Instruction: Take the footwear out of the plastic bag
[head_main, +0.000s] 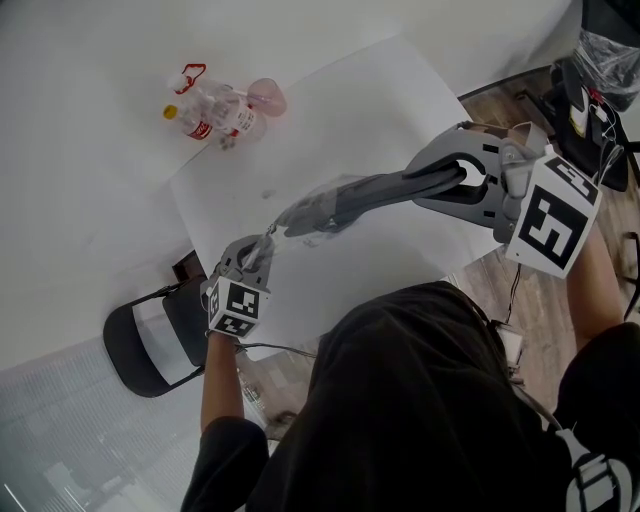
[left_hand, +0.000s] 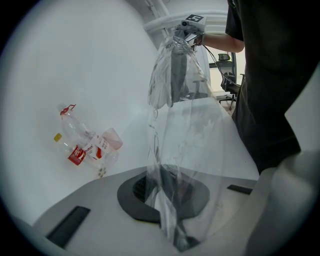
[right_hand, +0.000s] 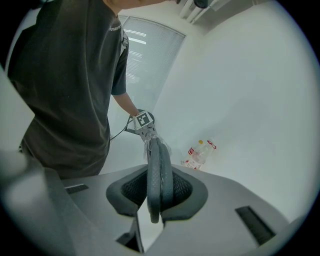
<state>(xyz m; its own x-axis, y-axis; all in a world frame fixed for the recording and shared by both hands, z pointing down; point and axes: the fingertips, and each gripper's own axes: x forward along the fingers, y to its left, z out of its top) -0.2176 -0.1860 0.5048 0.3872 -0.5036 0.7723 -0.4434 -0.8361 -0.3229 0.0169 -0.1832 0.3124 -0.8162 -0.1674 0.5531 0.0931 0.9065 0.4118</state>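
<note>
A pair of flat grey footwear (head_main: 380, 190) hangs level above the white table (head_main: 330, 100). My right gripper (head_main: 463, 176) is shut on its near end; in the right gripper view the soles (right_hand: 160, 175) stand edge-on between the jaws. The far end sits inside a clear plastic bag (head_main: 300, 215). My left gripper (head_main: 258, 246) is shut on the bag's closed end, low at the table's front left. In the left gripper view the bag (left_hand: 175, 150) stretches up from the jaws toward the right gripper (left_hand: 189, 31), with the dark footwear (left_hand: 178, 70) inside its upper part.
Several empty plastic bottles (head_main: 215, 110) and a pink cup (head_main: 267, 96) lie at the table's far left, also seen as bottles (left_hand: 82, 145) and bottles (right_hand: 200, 155). A black chair (head_main: 160, 340) stands below the left gripper. Wooden floor and dark gear (head_main: 590, 70) are at the right.
</note>
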